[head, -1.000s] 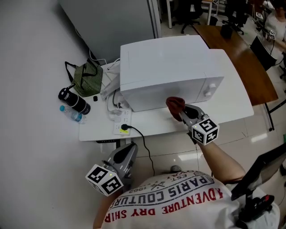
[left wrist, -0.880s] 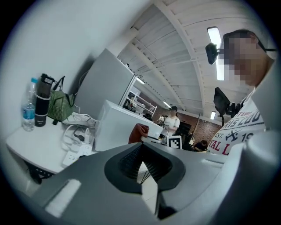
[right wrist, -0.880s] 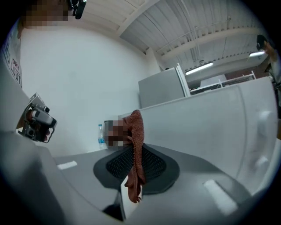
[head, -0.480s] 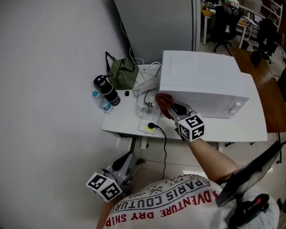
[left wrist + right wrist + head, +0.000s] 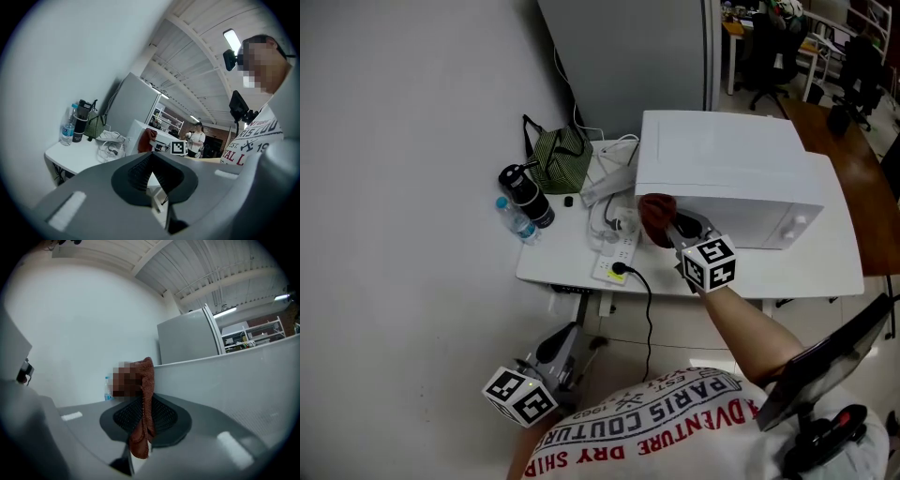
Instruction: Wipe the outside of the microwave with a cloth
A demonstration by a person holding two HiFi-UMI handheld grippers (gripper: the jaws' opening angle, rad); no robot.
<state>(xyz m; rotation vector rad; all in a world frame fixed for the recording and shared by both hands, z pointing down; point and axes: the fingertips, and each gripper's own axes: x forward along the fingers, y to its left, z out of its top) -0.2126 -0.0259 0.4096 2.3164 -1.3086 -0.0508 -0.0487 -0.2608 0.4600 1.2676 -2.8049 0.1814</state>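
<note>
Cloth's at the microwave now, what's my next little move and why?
Probably slide the right tool rightward along the microwave's front: its clamped cloth sits at that face's left end, and the rest of the face lies to its right.

green bag (image 5: 559,157) | black flask (image 5: 525,196) | water bottle (image 5: 516,222) | power strip (image 5: 614,262) | white table (image 5: 562,255)

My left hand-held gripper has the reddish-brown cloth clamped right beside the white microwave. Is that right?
Not quite. The reddish-brown cloth is clamped in the right hand-held gripper, not the left one. The right gripper view shows it pinched between the jaws, right beside the white microwave. The left hand-held gripper is shut on nothing.
</note>
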